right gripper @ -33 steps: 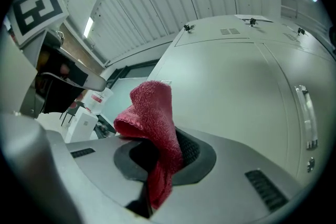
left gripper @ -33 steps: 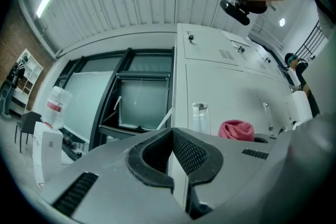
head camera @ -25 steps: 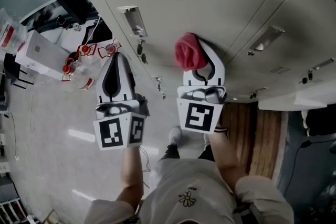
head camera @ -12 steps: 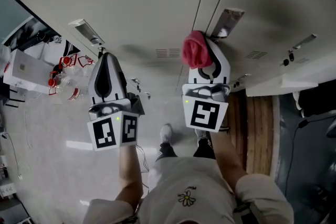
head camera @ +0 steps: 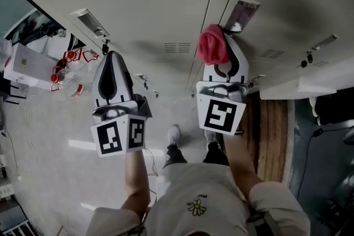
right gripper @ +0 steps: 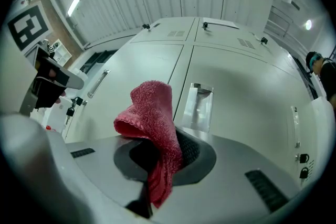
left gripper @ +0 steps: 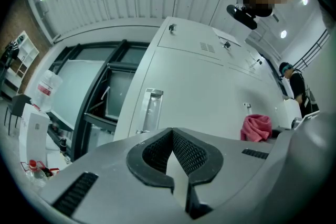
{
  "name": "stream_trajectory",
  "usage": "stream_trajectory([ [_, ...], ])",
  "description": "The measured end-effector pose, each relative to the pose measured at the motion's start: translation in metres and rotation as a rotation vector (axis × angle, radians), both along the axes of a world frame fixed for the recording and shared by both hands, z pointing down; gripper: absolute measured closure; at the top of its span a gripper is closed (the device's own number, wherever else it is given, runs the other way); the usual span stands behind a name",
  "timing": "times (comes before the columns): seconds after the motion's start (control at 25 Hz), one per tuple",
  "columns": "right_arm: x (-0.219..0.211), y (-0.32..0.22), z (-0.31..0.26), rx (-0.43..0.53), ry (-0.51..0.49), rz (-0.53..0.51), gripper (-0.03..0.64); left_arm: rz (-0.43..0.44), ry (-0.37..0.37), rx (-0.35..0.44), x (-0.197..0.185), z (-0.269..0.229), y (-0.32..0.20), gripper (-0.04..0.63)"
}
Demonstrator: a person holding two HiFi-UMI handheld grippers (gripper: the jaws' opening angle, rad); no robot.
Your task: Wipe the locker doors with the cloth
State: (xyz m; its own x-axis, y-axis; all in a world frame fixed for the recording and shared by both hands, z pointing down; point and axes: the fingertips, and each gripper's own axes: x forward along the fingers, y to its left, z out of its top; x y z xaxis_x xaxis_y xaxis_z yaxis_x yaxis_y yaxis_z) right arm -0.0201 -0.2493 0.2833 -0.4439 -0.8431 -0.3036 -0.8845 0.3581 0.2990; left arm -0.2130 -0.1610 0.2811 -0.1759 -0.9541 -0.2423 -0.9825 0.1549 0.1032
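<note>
The right gripper point(head camera: 223, 58), jaws clamped on the red cloth point(head camera: 212, 45), has slid across the locker door point(head camera: 155, 3) toward the recessed handle point(head camera: 241, 12) just ahead, so wiping looks under way. The left gripper point(head camera: 113, 63) hangs closed, empty.

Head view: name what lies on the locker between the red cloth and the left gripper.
A slotted vent on the grey locker door, seen in the head view.

I can read no words or numbers: the square markers point(head camera: 222, 116) carry only patterns, and the bottle labels point(head camera: 65, 75) left of the lockers point(head camera: 166, 3) are too small.
</note>
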Motion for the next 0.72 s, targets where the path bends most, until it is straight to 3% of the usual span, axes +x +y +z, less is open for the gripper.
stream_trajectory([
  [0.32, -0.078, 0.044, 0.0, -0.008, -0.032, -0.187, 0.586, -0.094, -0.002, -0.009, -0.042, 0.004, 0.031, 0.578],
  [0.72, -0.188, 0.07, 0.043, -0.089, -0.047, -0.373, 0.586, -0.164, -0.034, -0.062, -0.097, 0.022, 0.071, 0.58],
])
